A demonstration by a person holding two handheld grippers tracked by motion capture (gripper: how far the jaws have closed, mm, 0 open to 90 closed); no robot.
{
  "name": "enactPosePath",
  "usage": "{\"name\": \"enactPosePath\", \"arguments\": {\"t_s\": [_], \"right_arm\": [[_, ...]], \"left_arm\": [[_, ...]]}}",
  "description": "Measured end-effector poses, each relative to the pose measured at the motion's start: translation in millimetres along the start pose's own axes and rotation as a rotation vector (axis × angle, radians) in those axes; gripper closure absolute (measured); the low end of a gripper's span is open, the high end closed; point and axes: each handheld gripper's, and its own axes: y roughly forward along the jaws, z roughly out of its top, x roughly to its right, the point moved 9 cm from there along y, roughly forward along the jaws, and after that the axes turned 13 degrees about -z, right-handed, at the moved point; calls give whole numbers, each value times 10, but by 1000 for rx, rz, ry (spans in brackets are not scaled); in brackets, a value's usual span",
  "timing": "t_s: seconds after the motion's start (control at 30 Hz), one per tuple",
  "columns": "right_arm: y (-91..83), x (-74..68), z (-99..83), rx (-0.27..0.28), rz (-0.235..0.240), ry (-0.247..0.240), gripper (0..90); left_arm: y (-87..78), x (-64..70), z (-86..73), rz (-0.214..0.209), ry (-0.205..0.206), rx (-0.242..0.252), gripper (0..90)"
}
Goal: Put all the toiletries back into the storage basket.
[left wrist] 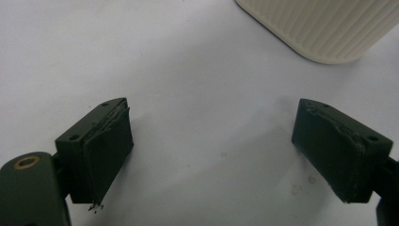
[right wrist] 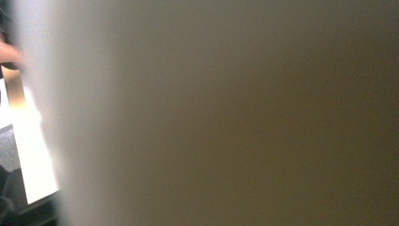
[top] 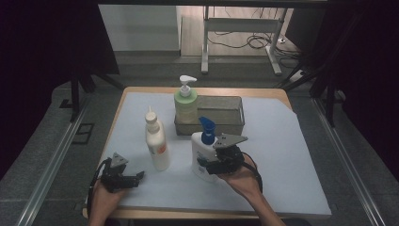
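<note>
White bottle (top: 203,157) with blue pump, upright at front centre of the worktop (top: 282,160), clasped at its lower half by the right hand-held gripper (top: 215,165); label on its front too small to read. Pressed so close in the right gripper view as to be a pale blur (right wrist: 226,113). Just behind, a grey mesh tray (top: 226,110) at the back of the worktop, with a green pump bottle (top: 186,104) upright in its left end. Left of the clasped bottle, a slim white bottle (top: 156,141) with a nozzle cap and an orange mark on its label, wording illegible. Farther left, near the front edge, the left hand-held gripper (top: 134,178), jaws spread wide and holding nothing, low over the sheet; in the left gripper view (left wrist: 211,155), a ribbed cream base (left wrist: 329,28) just ahead of the jaws, apart from them.

Worktop: wooden board covered by a pale blue-grey sheet, faintly speckled up close. Beyond: grey carpet, metal rails either side, dark curtains, a white table frame (top: 240,28) with loose cables on a wooden floor.
</note>
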Motion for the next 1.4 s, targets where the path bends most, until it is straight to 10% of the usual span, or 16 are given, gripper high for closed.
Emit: {"name": "enactPosePath", "arguments": {"t_s": [1.4], "right_arm": [[-234, 198, 331, -42, -10, 32, 408]], "left_arm": [[-1, 0, 0, 0, -1, -2, 124]]}}
